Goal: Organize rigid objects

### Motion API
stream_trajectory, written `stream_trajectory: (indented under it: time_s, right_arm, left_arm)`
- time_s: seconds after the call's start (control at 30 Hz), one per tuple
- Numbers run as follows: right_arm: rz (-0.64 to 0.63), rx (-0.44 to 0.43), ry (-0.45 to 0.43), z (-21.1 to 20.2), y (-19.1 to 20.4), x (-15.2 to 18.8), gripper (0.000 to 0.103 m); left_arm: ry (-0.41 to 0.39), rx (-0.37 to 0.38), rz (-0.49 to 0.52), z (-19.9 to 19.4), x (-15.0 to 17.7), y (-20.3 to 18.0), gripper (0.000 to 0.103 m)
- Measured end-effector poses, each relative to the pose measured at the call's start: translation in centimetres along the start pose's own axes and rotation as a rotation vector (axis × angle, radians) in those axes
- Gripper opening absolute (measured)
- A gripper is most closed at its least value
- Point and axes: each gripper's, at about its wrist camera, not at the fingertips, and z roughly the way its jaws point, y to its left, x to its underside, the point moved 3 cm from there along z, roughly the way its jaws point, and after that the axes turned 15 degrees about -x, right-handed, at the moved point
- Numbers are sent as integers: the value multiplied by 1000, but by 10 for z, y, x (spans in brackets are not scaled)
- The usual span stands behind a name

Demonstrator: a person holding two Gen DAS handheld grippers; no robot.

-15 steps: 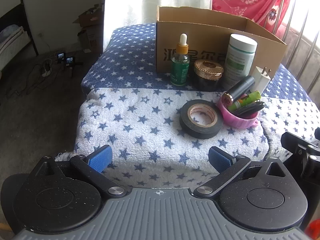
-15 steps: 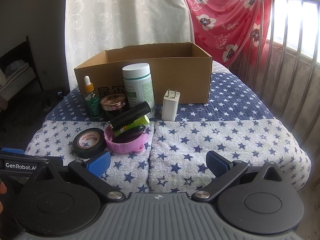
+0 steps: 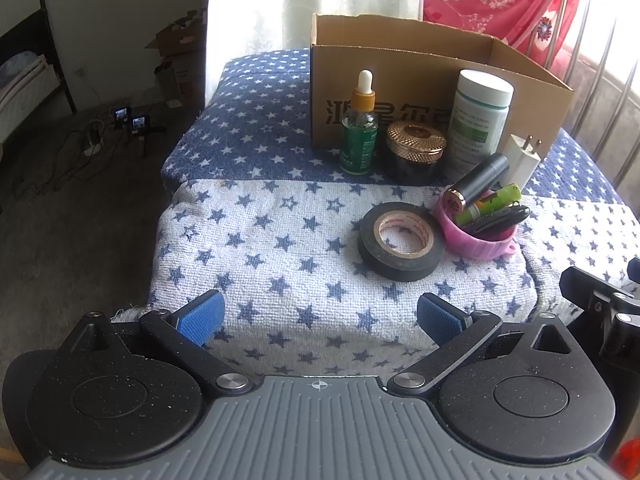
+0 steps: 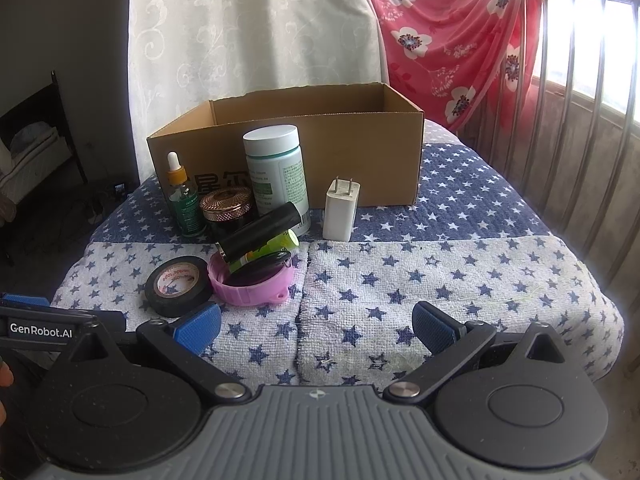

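Observation:
An open cardboard box (image 3: 404,80) (image 4: 352,160) stands at the back of a star-patterned table. In front of it stand a green dropper bottle (image 3: 359,128) (image 4: 183,200), a black jar with a gold lid (image 3: 416,150) (image 4: 226,208), a white bottle (image 3: 478,120) (image 4: 278,172) and a white charger plug (image 3: 522,160) (image 4: 341,210). A black tape roll (image 3: 401,246) (image 4: 178,286) lies beside a pink lid (image 3: 478,238) (image 4: 252,286) that holds a black tube and small items. My left gripper (image 3: 318,316) and right gripper (image 4: 316,324) are open and empty, short of the objects.
The table's left edge drops to a dark floor with cables and small devices (image 3: 128,118). A metal railing (image 4: 580,120) with a red floral cloth (image 4: 452,48) stands at the right. A white curtain (image 4: 240,32) hangs behind the box.

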Motion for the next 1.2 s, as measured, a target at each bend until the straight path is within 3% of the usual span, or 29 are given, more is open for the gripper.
stream_trajectory:
  time_s: [1.0, 1.2]
  right_arm:
    - [17, -17, -9, -2, -1, 0, 103]
    - [49, -39, -57, -8, -12, -2, 103]
  left_arm:
    - [-3, 5, 5, 0, 3, 0, 103]
    - [-55, 33, 15, -6, -1, -2, 103]
